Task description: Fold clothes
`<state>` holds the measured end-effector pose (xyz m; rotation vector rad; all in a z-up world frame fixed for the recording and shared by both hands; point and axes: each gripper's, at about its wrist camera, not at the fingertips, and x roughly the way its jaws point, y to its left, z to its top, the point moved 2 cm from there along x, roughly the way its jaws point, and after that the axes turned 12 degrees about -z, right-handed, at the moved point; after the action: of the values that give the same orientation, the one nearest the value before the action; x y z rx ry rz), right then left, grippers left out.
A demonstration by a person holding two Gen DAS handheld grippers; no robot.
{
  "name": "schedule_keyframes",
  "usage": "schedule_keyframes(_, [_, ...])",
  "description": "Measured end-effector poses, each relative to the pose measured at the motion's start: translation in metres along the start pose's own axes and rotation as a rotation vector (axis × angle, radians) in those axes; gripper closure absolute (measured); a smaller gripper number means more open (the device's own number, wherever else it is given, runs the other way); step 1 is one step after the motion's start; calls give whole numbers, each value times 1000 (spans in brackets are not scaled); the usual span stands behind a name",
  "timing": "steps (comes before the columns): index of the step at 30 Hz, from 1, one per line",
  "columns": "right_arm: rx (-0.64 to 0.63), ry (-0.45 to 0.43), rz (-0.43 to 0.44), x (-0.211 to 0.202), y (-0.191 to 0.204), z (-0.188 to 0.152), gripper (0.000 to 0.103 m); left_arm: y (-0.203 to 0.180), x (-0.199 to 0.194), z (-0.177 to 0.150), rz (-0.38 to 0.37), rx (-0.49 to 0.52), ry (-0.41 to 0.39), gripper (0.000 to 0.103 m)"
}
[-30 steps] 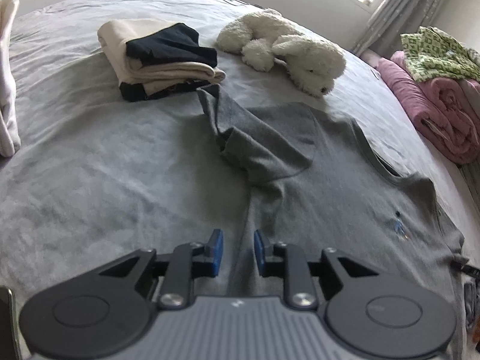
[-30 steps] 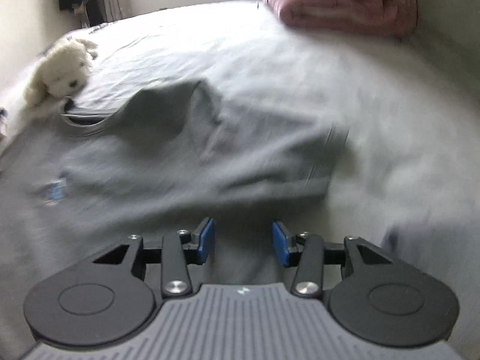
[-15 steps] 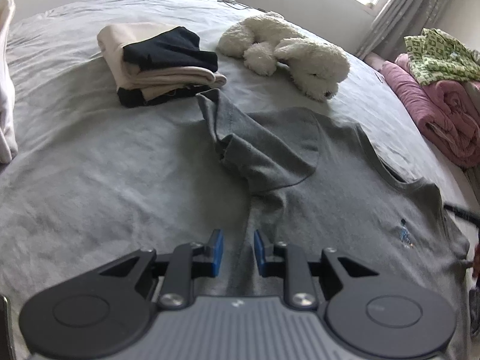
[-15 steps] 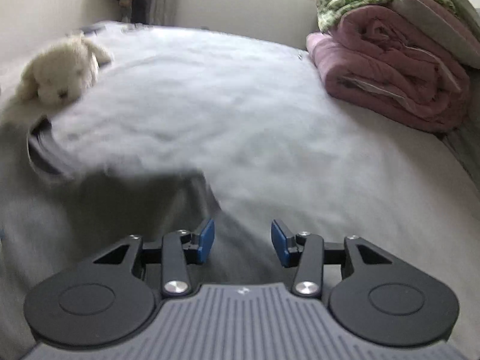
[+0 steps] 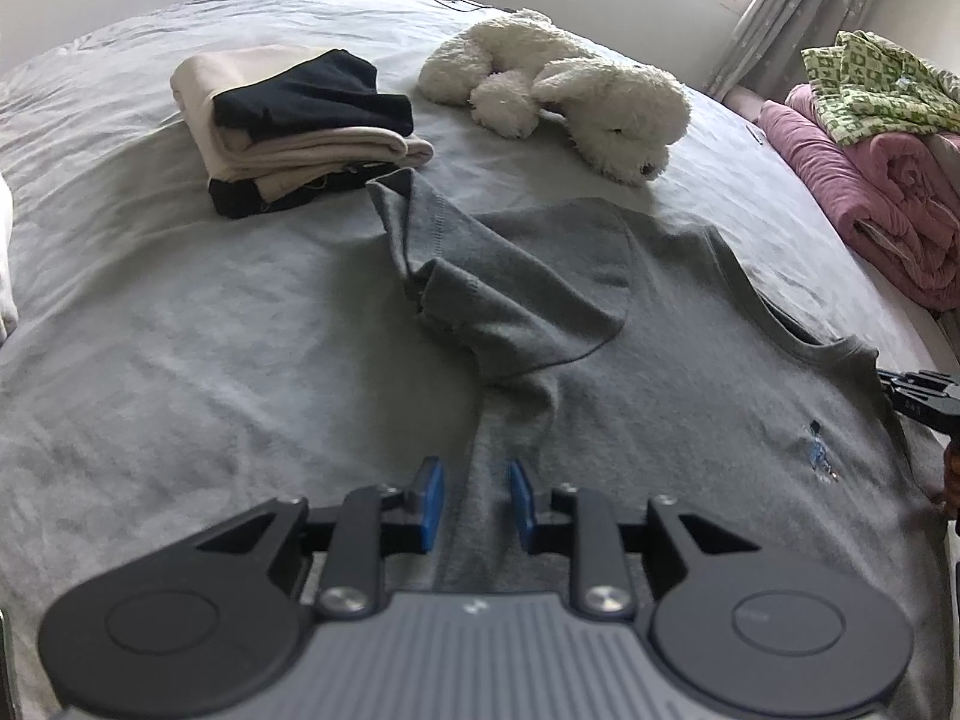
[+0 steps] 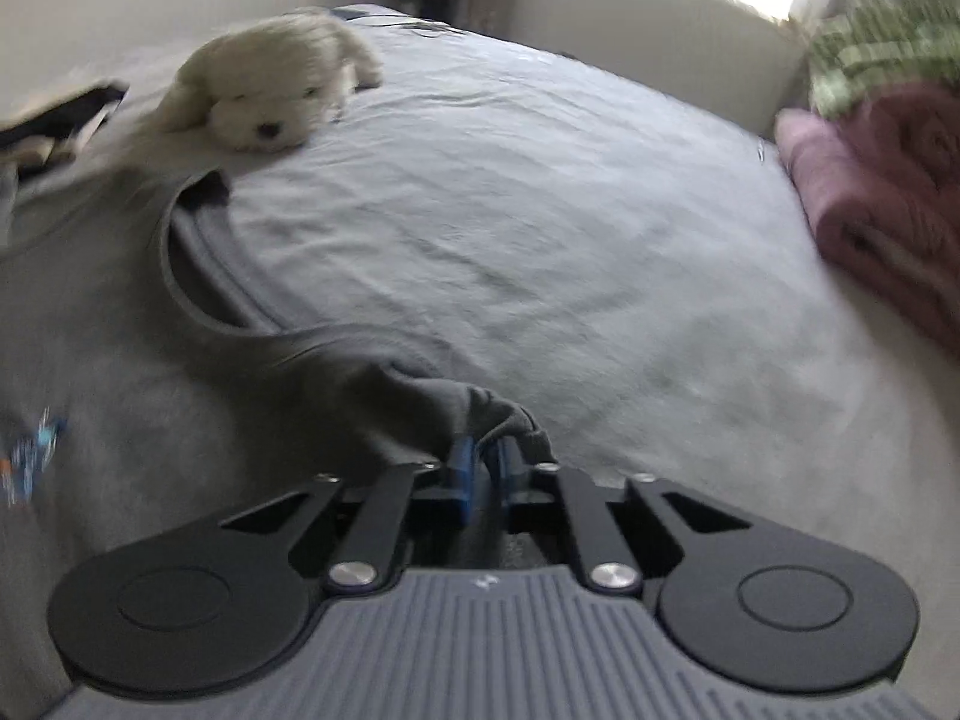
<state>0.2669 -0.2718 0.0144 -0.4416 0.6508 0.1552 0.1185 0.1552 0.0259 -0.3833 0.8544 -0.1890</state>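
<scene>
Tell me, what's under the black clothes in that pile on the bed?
Under the black top piece lie folded beige clothes, then another dark piece at the bottom. How many layers hide inside the pile cannot be seen.

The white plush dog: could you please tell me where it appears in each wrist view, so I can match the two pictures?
Left wrist view: the white plush dog lies at upper centre-right on the bed, beyond the grey T-shirt.
Right wrist view: it lies at upper left, just past the T-shirt's collar.
Shared landmark: the pink folded blanket, at the right edge in both views.
</scene>
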Motion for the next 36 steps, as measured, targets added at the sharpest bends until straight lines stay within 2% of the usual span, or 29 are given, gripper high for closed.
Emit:
schedule_keyframes(7, [-78, -168, -173, -37, 11, -1, 98, -1, 0, 0, 12, 2, -4, 78])
schedule_keyframes(10, [-77, -184, -230, -41, 9, -3, 98, -1, 0, 0, 15, -6, -6, 78])
schedule_keyframes(13, [-26, -96, -253, -26, -3, -7, 97, -1, 0, 0, 20, -3, -7, 78])
schedule_keyframes(15, [67, -60, -212, -20, -19, -12, 95, -2, 0, -1, 21, 4, -7, 78])
schedule_keyframes(16, [132, -47, -190, -19, -30, -15, 82, -2, 0, -1, 18, 4, -6, 78])
schedule_keyframes(17, [221, -31, -173, -19, -45, -18, 74, -2, 0, 0, 15, 1, -5, 78])
schedule_keyframes(18, [306, -14, -160, -20, -59, -22, 54, -2, 0, 0, 12, 0, -4, 78])
schedule_keyframes(19, [364, 5, -166, -20, -71, -28, 50, -2, 0, 0, 11, -1, -4, 77])
schedule_keyframes(23, [403, 122, -228, -16, -90, -48, 50, -4, 0, 0, 9, 4, -3, 77])
schedule_keyframes(26, [472, 172, -199, -15, -93, -61, 50, -6, 1, -1, 16, 10, -2, 77])
schedule_keyframes(27, [482, 172, -194, -16, -93, -63, 50, -6, 2, -1, 20, 13, -1, 77])
schedule_keyframes(29, [477, 180, -196, -18, -89, -64, 60, -8, 2, -2, 26, 19, -1, 76])
schedule_keyframes(31, [449, 190, -199, -20, -84, -61, 89, -8, 3, -2, 29, 23, 0, 75])
schedule_keyframes(32, [433, 194, -199, -20, -80, -59, 94, -9, 3, -2, 29, 24, 1, 75])
schedule_keyframes(34, [394, 190, -225, -24, -75, -58, 100, -9, 3, -2, 30, 28, 1, 75])
schedule_keyframes(36, [359, 175, -288, -29, -73, -58, 101, -9, 3, -3, 31, 32, 2, 75])
